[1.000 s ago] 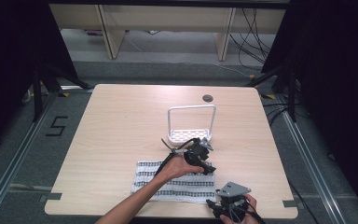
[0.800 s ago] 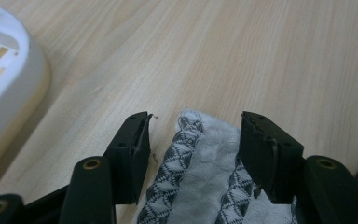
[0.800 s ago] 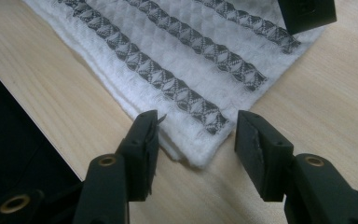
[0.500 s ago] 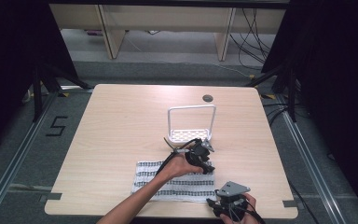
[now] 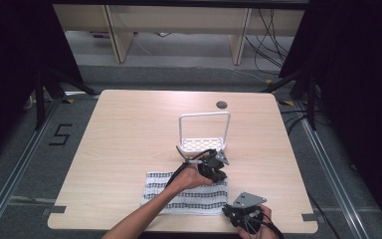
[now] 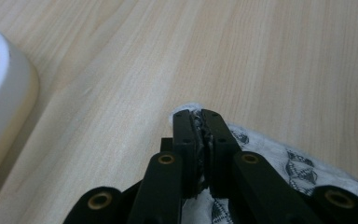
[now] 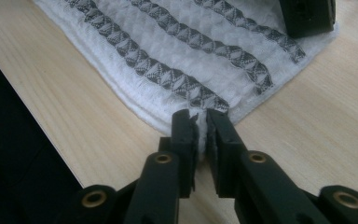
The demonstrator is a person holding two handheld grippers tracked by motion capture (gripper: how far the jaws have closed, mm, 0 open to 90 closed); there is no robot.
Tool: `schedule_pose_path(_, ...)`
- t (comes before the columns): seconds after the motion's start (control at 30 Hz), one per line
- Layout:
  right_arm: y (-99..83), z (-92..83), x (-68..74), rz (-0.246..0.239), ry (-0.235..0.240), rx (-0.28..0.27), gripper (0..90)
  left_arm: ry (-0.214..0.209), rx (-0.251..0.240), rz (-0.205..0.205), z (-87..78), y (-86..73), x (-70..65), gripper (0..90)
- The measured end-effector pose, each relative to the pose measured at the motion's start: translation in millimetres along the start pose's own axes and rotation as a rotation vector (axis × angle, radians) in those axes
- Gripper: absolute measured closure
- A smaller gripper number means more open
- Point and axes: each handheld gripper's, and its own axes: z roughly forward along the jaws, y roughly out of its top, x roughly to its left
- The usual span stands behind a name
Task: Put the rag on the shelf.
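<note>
Striped towel (image 5: pixel 189 191) flat near the table's (image 5: pixel 129 134) front edge, toward its right corner. Left gripper (image 6: pixel 200 122) clamped tight on the towel's far right corner, close by the white rack (image 5: pixel 202 133). Right gripper (image 7: pixel 201 122) pinched shut on the near right corner, just inside the table's front edge. Both corners of one side held, probably to lift or fold it evenly.
</note>
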Motion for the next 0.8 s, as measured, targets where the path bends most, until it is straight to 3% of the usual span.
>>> schedule_pose_path(0.23,1.2,-4.2,-5.1,-0.007,-0.007,-0.046,86.4,0.009,-0.032,-0.016,-9.8,0.6,3.4,85.7)
schedule_pose_path(0.27,1.7,-5.5,-6.4,-0.007,-0.009,-0.054,86.4,0.012,-0.047,-0.036,-13.0,0.7,4.1,85.7)
schedule_pose_path(0.37,3.5,-10.0,-10.2,0.015,-0.004,-0.073,86.6,0.024,-0.066,-0.044,-22.6,1.7,5.2,85.9)
schedule_pose_path(0.57,10.0,-22.2,-16.7,0.047,0.012,-0.139,86.9,0.043,-0.115,-0.060,-50.8,5.9,6.1,86.0)
schedule_pose_path(0.67,19.3,-36.5,-20.8,0.069,0.011,-0.205,87.0,0.068,-0.152,-0.067,-75.0,9.1,7.9,86.0)
schedule_pose_path(0.7,19.3,-36.5,-20.8,0.069,0.011,-0.205,87.0,0.068,-0.152,-0.067,-75.0,9.1,7.9,86.0)
schedule_pose_path(0.77,30.1,-45.8,-26.0,0.044,-0.003,-0.251,87.1,0.093,-0.180,-0.072,-92.0,12.3,8.6,86.0)
schedule_pose_path(0.8,33.8,-48.8,-24.5,0.073,0.002,-0.247,87.1,0.100,-0.195,-0.080,-96.1,13.2,8.6,86.0)
